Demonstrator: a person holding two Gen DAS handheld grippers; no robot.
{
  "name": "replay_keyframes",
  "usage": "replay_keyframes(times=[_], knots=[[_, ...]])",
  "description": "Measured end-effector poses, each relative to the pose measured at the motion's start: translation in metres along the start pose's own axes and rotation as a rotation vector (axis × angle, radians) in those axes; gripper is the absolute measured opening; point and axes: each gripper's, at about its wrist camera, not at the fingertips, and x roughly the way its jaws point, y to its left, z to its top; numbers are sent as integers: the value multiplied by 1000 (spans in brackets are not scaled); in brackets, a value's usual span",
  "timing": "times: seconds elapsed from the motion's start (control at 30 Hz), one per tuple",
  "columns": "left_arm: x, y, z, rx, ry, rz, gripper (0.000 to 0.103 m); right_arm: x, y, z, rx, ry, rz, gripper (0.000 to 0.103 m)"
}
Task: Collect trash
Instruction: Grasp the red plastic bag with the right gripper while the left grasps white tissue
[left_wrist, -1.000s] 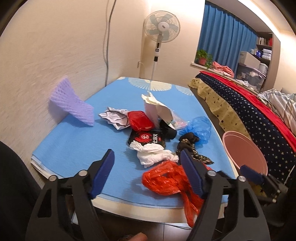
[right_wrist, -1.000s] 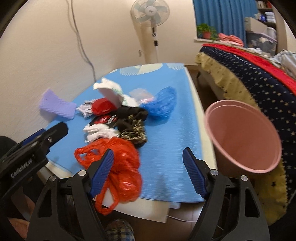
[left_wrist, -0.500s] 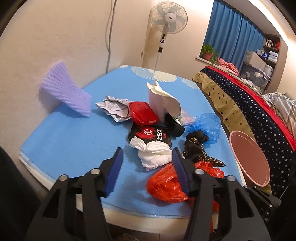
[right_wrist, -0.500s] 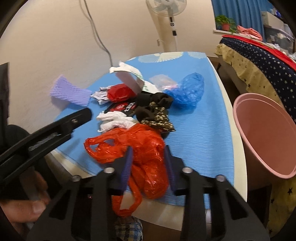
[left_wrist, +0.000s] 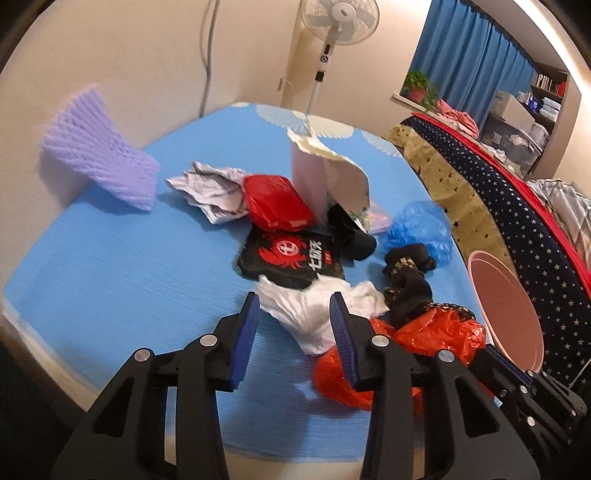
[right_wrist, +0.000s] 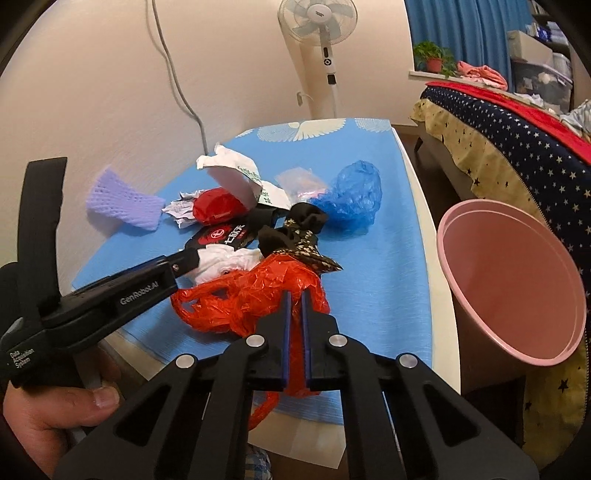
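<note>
while the right gripper closes onto the red plastic bag at lower centre, thin film may slip free or drag the black patterned scrap resting on it. the left gripper, jaws closing around the white crumpled tissue, pads not yet pressing, could snag neighbouring litter. the pink bin waits at right, empty.
</note>
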Motion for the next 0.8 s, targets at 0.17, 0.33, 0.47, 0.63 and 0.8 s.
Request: replay_keyframes(times=[0.17, 0.33, 0.47, 0.63, 0.8], knots=[[9, -3, -2, -10, 26, -26, 37, 8, -7, -2, 45, 37, -5, 28], [16, -4, -3, -14, 53, -38, 24, 16, -12, -6, 79, 78, 5, 48], [13, -4, -2, -11, 47, -47, 5, 16, -12, -6, 79, 77, 23, 48], [11, -3, -2, -15, 46, -48, 2, 20, -7, -7, 65, 102, 54, 44], [3, -5, 1, -9, 19, -54, 1, 21, 1, -8, 28, 119, 99, 14]])
